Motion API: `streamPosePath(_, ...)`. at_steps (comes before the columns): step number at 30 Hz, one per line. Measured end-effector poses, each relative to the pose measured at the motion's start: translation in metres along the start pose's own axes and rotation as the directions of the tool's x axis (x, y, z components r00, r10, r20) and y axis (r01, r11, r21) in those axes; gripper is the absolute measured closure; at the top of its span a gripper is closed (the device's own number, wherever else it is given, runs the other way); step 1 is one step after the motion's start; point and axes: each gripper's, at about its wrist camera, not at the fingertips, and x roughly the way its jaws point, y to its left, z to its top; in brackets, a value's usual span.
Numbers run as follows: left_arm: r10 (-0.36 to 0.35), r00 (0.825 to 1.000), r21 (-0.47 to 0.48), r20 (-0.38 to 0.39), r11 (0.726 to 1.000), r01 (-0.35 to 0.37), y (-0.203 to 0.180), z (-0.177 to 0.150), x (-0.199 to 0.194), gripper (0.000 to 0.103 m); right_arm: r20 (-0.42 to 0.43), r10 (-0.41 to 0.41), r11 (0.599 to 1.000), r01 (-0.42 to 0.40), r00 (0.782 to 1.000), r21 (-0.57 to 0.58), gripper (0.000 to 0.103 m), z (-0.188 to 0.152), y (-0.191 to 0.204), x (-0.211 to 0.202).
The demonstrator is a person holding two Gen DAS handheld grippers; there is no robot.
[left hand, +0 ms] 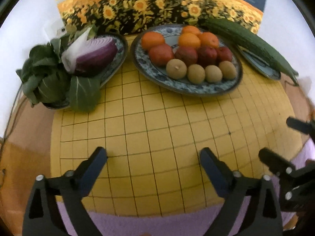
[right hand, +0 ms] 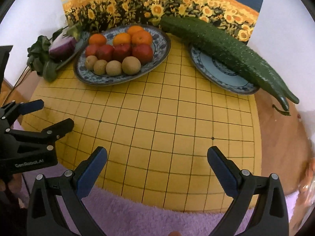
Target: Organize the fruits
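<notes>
Left wrist view: left hand-held gripper [left hand: 153, 155] and right hand-held gripper [right hand: 157, 154] stood apart and empty over the yellow grid board [right hand: 157, 118]. Oranges, red fruits and kiwis lay in rows on the central patterned plate [left hand: 149, 72]. Judgement: approach any fruit from above, avoiding neighbours.

Home setup: produce plates [right hand: 161, 45] on Go board [right hand: 157, 118], sunflower painting [right hand: 157, 4] behind, purple rug [right hand: 137, 216].
</notes>
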Motion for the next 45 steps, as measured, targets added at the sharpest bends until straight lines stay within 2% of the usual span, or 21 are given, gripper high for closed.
streamPosePath(3, -0.001, 1.000, -0.043, 0.017, 0.999, 0.002, 0.005, 0.004, 0.004, 0.000, -0.028, 0.018, 1.000, -0.018, 0.999, 0.018, 0.000, 0.001, -0.003, 0.012)
streamPosePath(5, 0.003, 0.999, -0.050, 0.035, 0.999, -0.002, 0.005, 0.006, 0.006, 0.000, -0.016, 0.000, 1.000, 0.000, 1.000, 0.005, 0.000, 0.002, -0.002, 0.016)
streamPosePath(10, 0.003, 0.996, -0.043, 0.087, 0.999, 0.001, 0.006, 0.005, 0.007, 0.000, 0.026, -0.022, 1.000, 0.022, 0.999, 0.014, 0.000, 0.003, -0.005, 0.022)
streamPosePath(19, -0.004, 0.993, -0.023, 0.117, 1.000, 0.007, 0.006, -0.002, 0.006, 0.000, 0.020, -0.031, 0.999, 0.031, 0.999, 0.034, 0.000, 0.004, -0.005, 0.021)
streamPosePath(33, -0.024, 0.996, 0.004, 0.085, 1.000, 0.023, 0.007, 0.000, 0.006, 0.000, 0.000, -0.038, 0.998, 0.038, 0.999, 0.040, 0.000, 0.005, -0.004, 0.022)
streamPosePath(45, -0.033, 0.993, 0.019, 0.114, 0.999, 0.031, 0.007, -0.006, 0.003, 0.000, 0.007, -0.033, 0.999, 0.033, 0.999, 0.036, 0.000, 0.004, -0.004, 0.023)
